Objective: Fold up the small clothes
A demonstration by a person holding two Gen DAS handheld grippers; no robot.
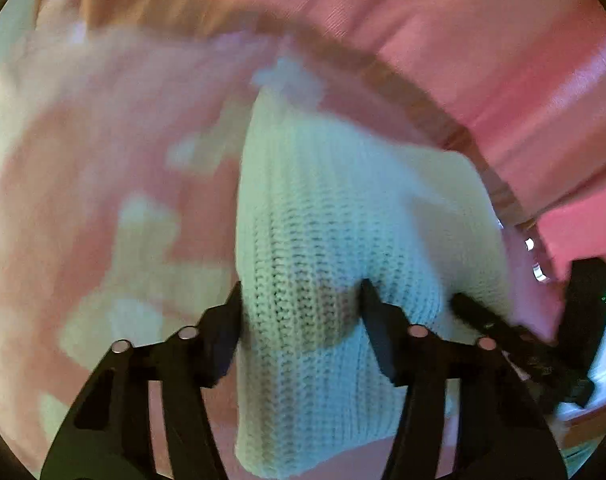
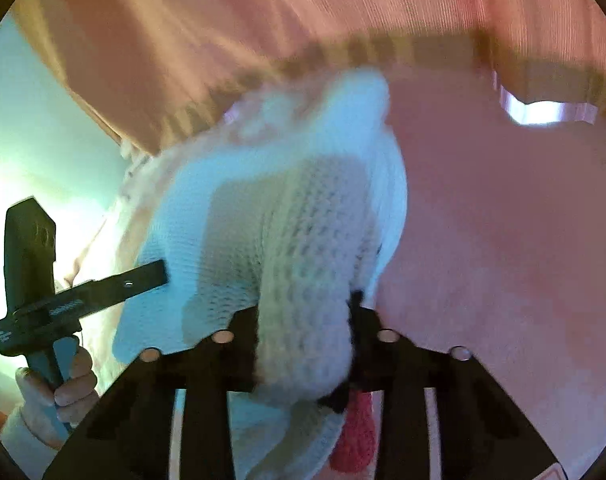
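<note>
Between our two grippers hangs the whole job right now. We've got the left gripper [image 1: 303, 296] with its fingers [image 1: 227, 320] set either side of a band of the white knit garment [image 1: 323, 208], the wool bunched between them, so it reads as a pinch on the knit. Over on the right gripper [image 2: 303, 312], a thick roll of the same white knit [image 2: 287, 220] is squeezed between the jaws, and it looks firmly caught. A scrap of red knit [image 2: 355, 432] pokes out below those jaws; we cannot tell whether it belongs to the same piece.

Moving outward, the garment appears lifted, draped from both pinches above the pink patterned cloth [image 1: 103, 152] that covers the surface. From the right wrist view we can see the left gripper's finger [image 2: 115, 284] reaching into the knit, with the person's left hand [image 2: 59, 384] on its handle. Pink curtain fabric [image 2: 343, 8] hangs behind. Both views are smeared, so there's motion going on.

How do we do this well? We'd judge it a carry-over fold: keep both pinches level, hold the edge taut between them so the knit doesn't sag, and lay it down flat before letting go. Chunky wool stretches, so pull gently.
</note>
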